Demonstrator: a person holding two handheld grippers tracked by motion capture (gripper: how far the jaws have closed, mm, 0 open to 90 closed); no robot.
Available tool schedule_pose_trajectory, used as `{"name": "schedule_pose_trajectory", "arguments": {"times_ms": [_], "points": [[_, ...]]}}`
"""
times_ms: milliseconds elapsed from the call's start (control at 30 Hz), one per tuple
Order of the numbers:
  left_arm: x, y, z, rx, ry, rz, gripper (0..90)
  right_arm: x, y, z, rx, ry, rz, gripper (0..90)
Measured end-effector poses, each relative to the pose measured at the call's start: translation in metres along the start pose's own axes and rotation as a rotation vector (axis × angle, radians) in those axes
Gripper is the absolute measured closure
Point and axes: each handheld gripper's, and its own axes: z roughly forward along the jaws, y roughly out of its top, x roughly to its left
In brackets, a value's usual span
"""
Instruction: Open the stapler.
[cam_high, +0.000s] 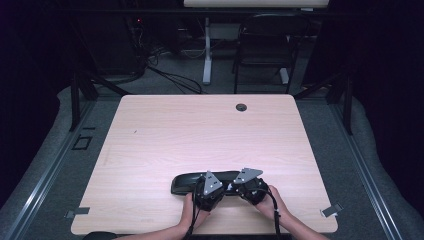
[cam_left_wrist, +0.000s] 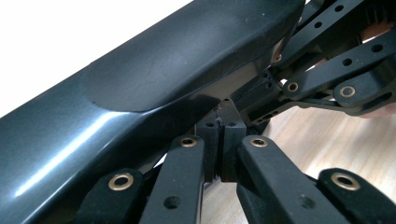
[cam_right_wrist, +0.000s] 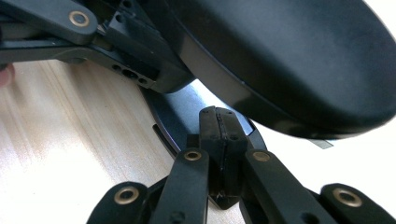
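1. High view: both hands resting at near edge of table (cam_high: 150, 130), left gripper (cam_high: 208, 190) and right gripper (cam_high: 250, 186) sitting side by side, almost touching. Long black padded object (cam_high: 186, 183), looking like a chair armrest pad, lying flat just beyond the tips, stretching out past the left gripper. No lifting showing; reading this as the step of getting set against the pad's near edge.

2. Left gripper view: jaws pressed fully together, nothing between them. Fingertips (cam_left_wrist: 219, 140) sitting under the pad's (cam_left_wrist: 154, 79) overhanging edge, glossy underside up and left of tips. Other gripper's linkage (cam_left_wrist: 336, 74) crowding in just right of tips.

3. Right gripper view: jaws likewise squeezed tight, pinching nothing. Fingertips (cam_right_wrist: 217, 126) butting against the rim below the rounded pad end (cam_right_wrist: 289, 60), pad lying above and right of tips. Left gripper's linkage (cam_right_wrist: 93, 42) just up-left.

4. Next move, judging only: needing jaws spread before any gripping of the edge, or else pushing with closed tips; minding the two grippers clashing, being so close.
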Motion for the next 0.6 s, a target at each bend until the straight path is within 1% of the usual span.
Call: {"name": "schedule_pose_trajectory", "arguments": {"times_ms": [67, 100, 133, 167, 200, 233, 267, 300, 367, 500, 533, 567, 600], "points": [[-0.0027, -0.0005, 0.0018, -0.016, 0.011, 0.004, 90.0, 0.0008, -0.0008, 0.0001, -0.006, -0.007, 0.000, 90.0], [-0.0042, -0.0006, 0.0030, -0.025, 0.016, 0.014, 90.0, 0.0032, -0.0020, -0.0001, -0.015, -0.023, 0.005, 90.0], [-0.0049, -0.0005, 0.0035, -0.026, 0.017, 0.015, 90.0, 0.0044, -0.0025, 0.0000, -0.018, -0.032, 0.012, 90.0], [-0.0053, -0.0003, 0.0040, -0.029, 0.018, 0.017, 90.0, 0.0061, -0.0033, 0.0009, -0.034, -0.041, 0.017, 90.0], [-0.0053, -0.0003, 0.0040, -0.029, 0.018, 0.017, 90.0, 0.0071, -0.0040, 0.0006, -0.036, -0.049, 0.003, 90.0], [-0.0059, -0.0004, 0.0045, -0.034, 0.020, 0.018, 90.0, 0.0079, -0.0048, 0.0003, -0.037, -0.054, 0.003, 90.0], [-0.0067, -0.0004, 0.0046, -0.034, 0.026, 0.019, 90.0, 0.0079, -0.0048, 0.0003, -0.037, -0.054, 0.003, 90.0], [-0.0084, -0.0006, 0.0054, -0.040, 0.037, 0.018, 90.0, 0.0075, -0.0062, 0.0003, -0.048, -0.054, 0.021, 90.0], [-0.0094, -0.0007, 0.0060, -0.044, 0.042, 0.020, 90.0, 0.0078, -0.0067, 0.0004, -0.053, -0.058, 0.028, 90.0], [-0.0096, -0.0011, 0.0062, -0.050, 0.042, 0.010, 90.0, 0.0092, -0.0077, 0.0004, -0.060, -0.068, 0.019, 90.0], [-0.0092, -0.0012, 0.0062, -0.053, 0.040, 0.010, 90.0, 0.0095, -0.0078, 0.0004, -0.060, -0.069, 0.023, 90.0], [-0.0090, -0.0011, 0.0060, -0.056, 0.042, 0.009, 90.0, 0.0094, -0.0083, 0.0005, -0.065, -0.067, 0.040, 90.0], [-0.0083, -0.0016, 0.0058, -0.057, 0.033, 0.016, 90.0, 0.0090, -0.0087, 0.0004, -0.068, -0.063, 0.046, 90.0]]}}
